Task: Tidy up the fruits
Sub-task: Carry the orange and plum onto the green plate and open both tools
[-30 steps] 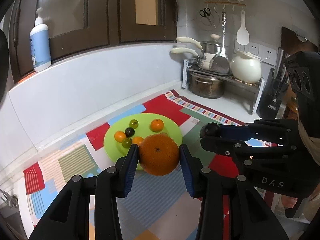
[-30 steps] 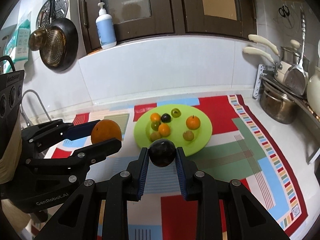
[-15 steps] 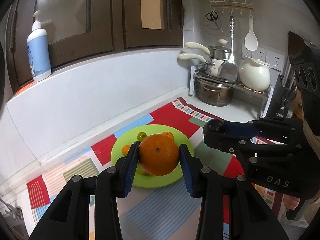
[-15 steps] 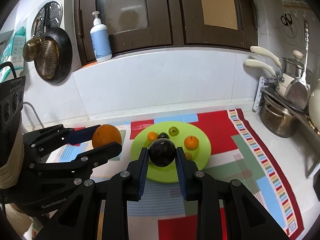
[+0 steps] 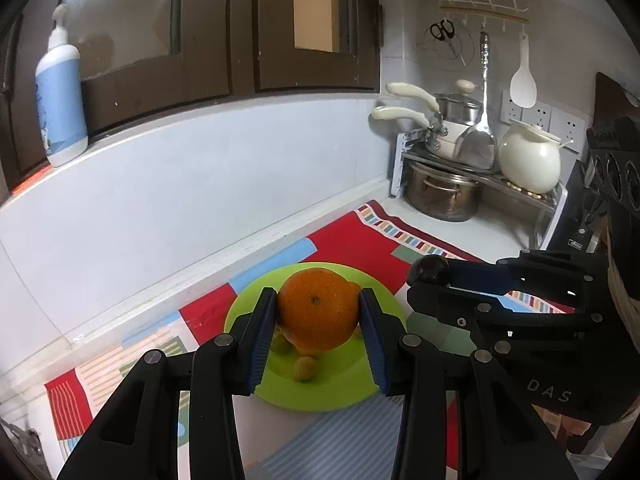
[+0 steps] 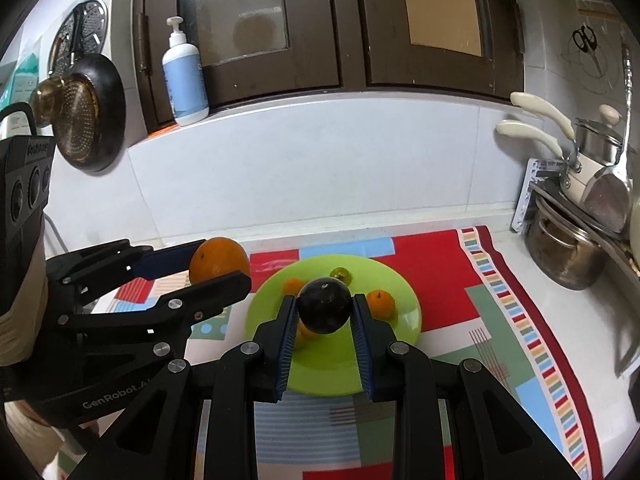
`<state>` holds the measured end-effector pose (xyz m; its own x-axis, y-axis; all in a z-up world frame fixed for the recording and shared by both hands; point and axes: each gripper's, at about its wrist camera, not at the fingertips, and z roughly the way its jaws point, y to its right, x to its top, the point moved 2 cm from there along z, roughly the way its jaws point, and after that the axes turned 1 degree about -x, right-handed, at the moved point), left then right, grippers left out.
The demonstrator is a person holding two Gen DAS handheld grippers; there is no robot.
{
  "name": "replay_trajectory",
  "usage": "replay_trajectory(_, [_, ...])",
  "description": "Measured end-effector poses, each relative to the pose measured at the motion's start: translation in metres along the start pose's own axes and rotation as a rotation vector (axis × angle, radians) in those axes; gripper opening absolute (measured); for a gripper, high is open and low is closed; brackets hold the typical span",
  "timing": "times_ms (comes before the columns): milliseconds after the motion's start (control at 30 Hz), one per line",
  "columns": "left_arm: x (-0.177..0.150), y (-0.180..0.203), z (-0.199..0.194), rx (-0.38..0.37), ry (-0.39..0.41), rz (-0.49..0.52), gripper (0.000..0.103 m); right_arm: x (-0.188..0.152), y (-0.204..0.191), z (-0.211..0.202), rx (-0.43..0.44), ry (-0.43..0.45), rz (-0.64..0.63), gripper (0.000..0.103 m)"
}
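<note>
My left gripper (image 5: 318, 320) is shut on a large orange (image 5: 318, 312), held in the air above the near-left part of a lime-green plate (image 5: 340, 384). My right gripper (image 6: 324, 312) is shut on a dark round fruit (image 6: 325, 305), held over the same green plate (image 6: 340, 376). In the right wrist view the left gripper (image 6: 224, 266) with its orange (image 6: 218, 260) hangs left of the plate. The left wrist view shows the right gripper (image 5: 430, 276) with the dark fruit (image 5: 428, 270) at the plate's right. Small orange and green fruits (image 6: 380, 304) lie on the plate, several partly hidden.
The plate rests on a colourful patchwork mat (image 6: 500, 292) on a white counter. A rack with steel pots (image 5: 444, 196) and a white teapot (image 5: 528, 160) stands at the right. A soap bottle (image 6: 184, 80) is on the window ledge, and a pan (image 6: 88, 120) hangs at the left.
Both grippers have moved forward toward the back wall with their fruits, so the plate now lies directly beneath them. Both grips are unchanged.
</note>
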<state>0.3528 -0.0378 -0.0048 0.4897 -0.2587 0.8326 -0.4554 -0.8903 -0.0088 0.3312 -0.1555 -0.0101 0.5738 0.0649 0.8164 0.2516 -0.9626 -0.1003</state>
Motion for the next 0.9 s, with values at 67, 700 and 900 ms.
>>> replay_trajectory(67, [0.001, -0.003, 0.007, 0.0, -0.008, -0.003, 0.041, 0.0, 0.002, 0.006, -0.001, -0.006, 0.001, 0.028])
replay_trajectory(700, [-0.012, -0.031, 0.086, 0.0, -0.111, -0.025, 0.041, -0.006, 0.024, 0.083, 0.008, -0.101, 0.022, 0.028])
replay_trajectory(900, [-0.017, -0.035, 0.105, -0.007, -0.139, -0.026, 0.041, -0.009, 0.027, 0.104, 0.013, -0.132, 0.025, 0.028])
